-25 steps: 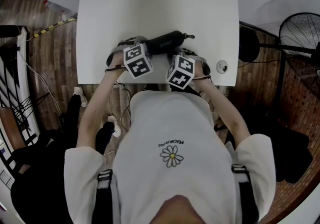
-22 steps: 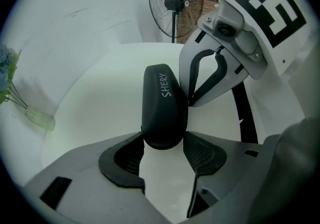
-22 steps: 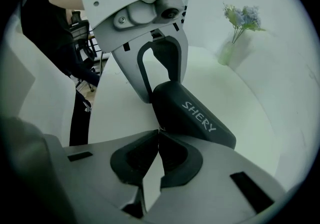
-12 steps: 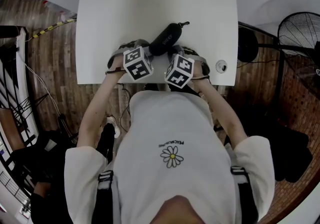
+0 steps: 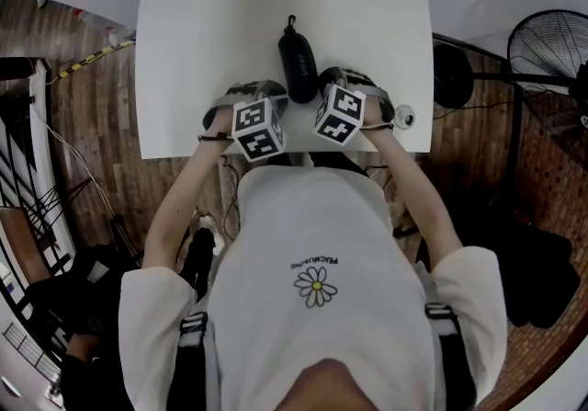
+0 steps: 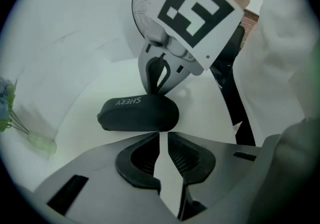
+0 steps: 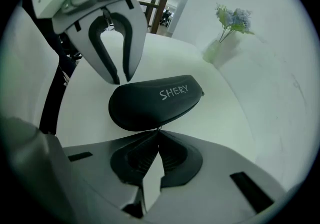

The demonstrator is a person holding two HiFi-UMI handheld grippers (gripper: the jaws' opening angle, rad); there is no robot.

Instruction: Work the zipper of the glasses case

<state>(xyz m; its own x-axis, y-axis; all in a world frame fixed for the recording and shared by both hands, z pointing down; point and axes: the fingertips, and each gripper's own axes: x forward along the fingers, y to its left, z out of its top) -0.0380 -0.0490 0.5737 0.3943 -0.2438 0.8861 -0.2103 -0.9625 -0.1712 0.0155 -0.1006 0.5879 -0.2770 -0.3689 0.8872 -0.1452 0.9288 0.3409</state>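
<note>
A black zip-up glasses case (image 5: 298,64) printed SHERY lies on the white table (image 5: 367,5), its cord end pointing away from me. The two grippers flank its near end. In the left gripper view the case (image 6: 137,114) sits just beyond my left gripper (image 6: 163,138). Its jaws are closing to a thin slit and nothing is between them. My right gripper (image 7: 159,131) is shut. Its tips rest on the seam of the case (image 7: 152,100), pinching a small zipper pull there. The right gripper (image 6: 158,86) stands behind the case in the left gripper view.
A vase of flowers (image 7: 227,27) stands at the table's far edge. A small round object (image 5: 404,117) lies near the table's right front corner. A floor fan (image 5: 551,51) stands on the wooden floor to the right.
The case has swung from lying crosswise to pointing straight away from me. The left jaws have closed from wide to nearly shut. Both grippers moved slightly forward.
</note>
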